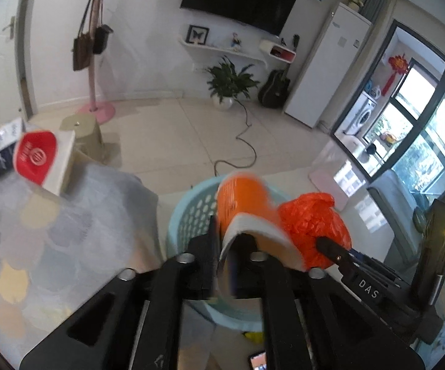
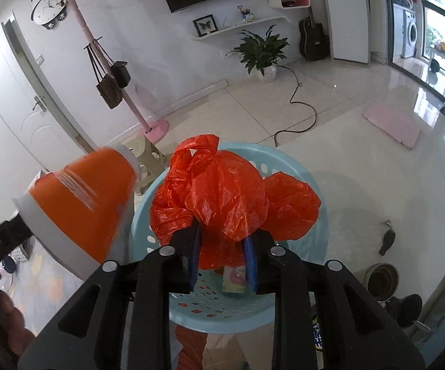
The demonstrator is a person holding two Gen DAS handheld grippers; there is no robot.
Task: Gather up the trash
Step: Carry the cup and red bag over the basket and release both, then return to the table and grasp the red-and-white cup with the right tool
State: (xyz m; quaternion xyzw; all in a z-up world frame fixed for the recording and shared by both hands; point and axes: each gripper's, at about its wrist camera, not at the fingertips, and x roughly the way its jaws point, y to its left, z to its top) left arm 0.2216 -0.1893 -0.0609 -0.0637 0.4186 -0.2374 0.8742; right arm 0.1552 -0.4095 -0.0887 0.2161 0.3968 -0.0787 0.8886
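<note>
1. Orange paper cup point(image 1: 244, 212) sits between the left gripper point(image 1: 231, 246) fingers, above the blue basket point(image 1: 188, 215); the grip looks loosened.
2. Red plastic bag point(image 2: 222, 191) is pinched in the right gripper point(image 2: 222, 256), over the same basket.
3. Risk: released off-centre, the cup may fall outside the basket rim.

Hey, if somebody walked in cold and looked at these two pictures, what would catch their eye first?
Probably the crumpled orange-red plastic bag between the right gripper's blue-padded fingers, hanging right over the light blue perforated basket on the tiled floor. Next, the orange paper cup with white rims, blurred at the left gripper above the same basket. Behind them, the big dark TV on the far wall stands out.
</note>
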